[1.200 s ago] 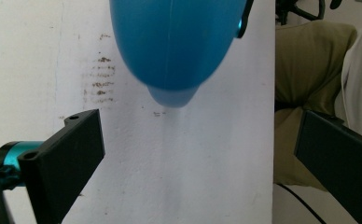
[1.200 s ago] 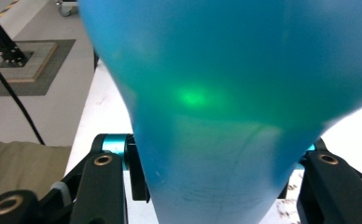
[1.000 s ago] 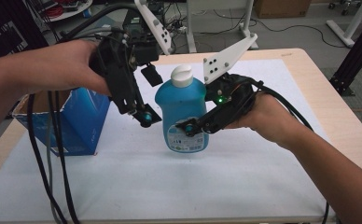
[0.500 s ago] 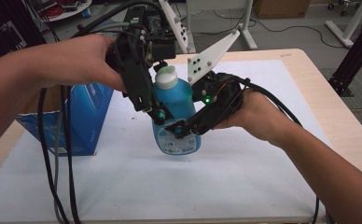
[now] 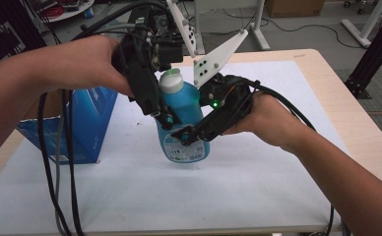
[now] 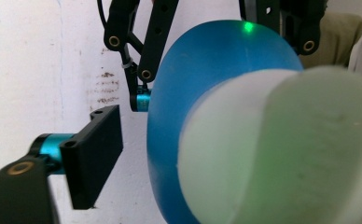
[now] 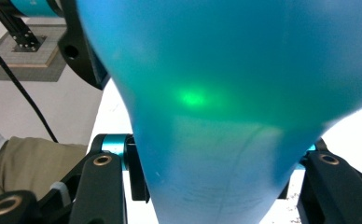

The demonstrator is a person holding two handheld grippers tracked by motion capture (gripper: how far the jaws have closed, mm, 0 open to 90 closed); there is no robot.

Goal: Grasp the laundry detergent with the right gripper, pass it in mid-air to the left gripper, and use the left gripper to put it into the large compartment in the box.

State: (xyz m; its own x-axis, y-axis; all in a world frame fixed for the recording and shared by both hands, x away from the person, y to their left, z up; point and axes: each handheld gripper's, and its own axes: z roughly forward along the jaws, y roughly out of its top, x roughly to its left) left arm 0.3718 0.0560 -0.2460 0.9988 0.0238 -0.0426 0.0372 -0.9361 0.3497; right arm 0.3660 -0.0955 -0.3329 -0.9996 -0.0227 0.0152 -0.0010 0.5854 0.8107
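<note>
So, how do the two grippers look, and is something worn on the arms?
Both are black linkage frames with brass-coloured pivots and teal barrels behind flat black pads. The left gripper trails thick black cables; the right gripper has a green light and a white dotted three-cornered plate. The forearms are bare, with no sleeves in sight.

The high view is taken from a fixed point above the near edge of the table (image 5: pixel 277 206), facing forward and down; both forearms enter from the bottom. The left gripper view is taken along the left gripper (image 6: pixel 123 154), down onto the cap (image 6: pixel 281 149) of the bottle (image 5: pixel 181 123) at very close range. The right gripper view is taken along the right gripper (image 7: pixel 212 186), close against the bottle wall. The bottle is shared by all three views.
</note>
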